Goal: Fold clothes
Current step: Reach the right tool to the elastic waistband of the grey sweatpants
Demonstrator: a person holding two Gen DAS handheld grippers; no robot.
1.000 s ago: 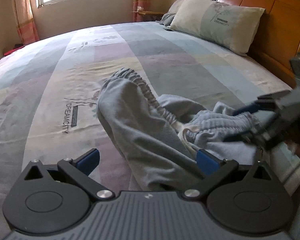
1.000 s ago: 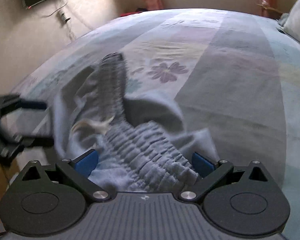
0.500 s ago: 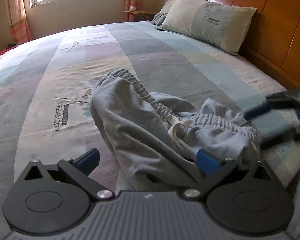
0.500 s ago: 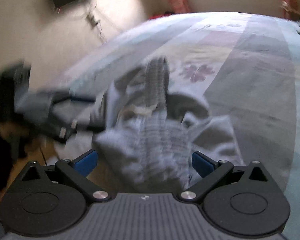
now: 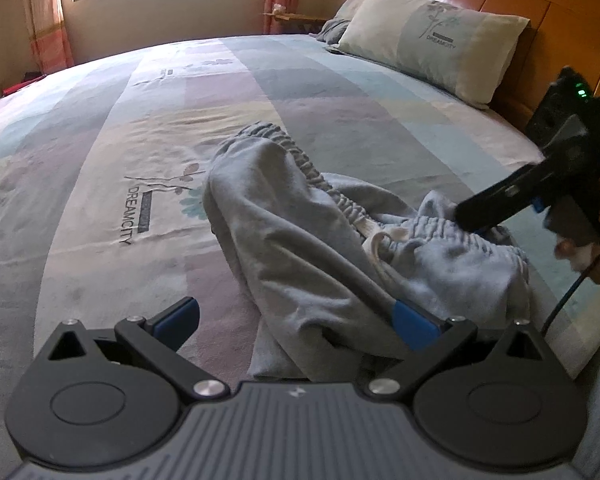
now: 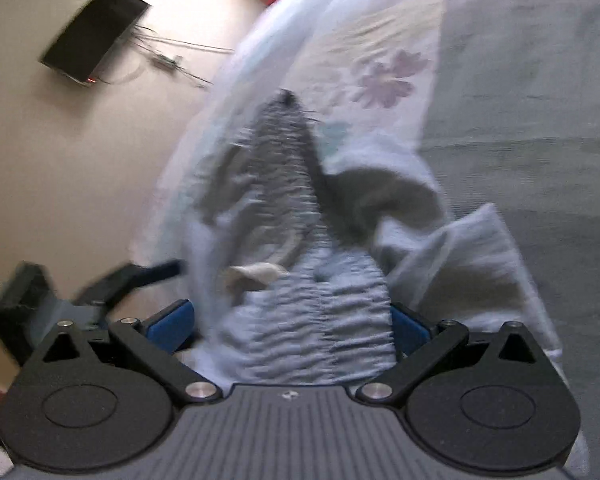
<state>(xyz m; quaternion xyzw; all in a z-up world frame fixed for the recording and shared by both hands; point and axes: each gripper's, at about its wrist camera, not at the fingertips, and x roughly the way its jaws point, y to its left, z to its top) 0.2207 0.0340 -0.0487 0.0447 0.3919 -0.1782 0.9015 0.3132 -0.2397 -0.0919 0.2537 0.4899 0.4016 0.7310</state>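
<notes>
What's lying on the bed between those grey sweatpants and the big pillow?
Nothing: the left wrist view shows only bare striped bedsheet between the crumpled grey sweatpants and the pale green pillow.

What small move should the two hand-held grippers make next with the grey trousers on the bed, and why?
Probably close the right hand-held gripper on the elastic waistband: its jaws stand open with the band between them. The grey trousers lie crumpled, and the left hand-held gripper is open too.

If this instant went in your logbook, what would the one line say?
grey sweatpants crumpled on bed | left gripper open | right gripper open astride waistband | unfolded
</notes>
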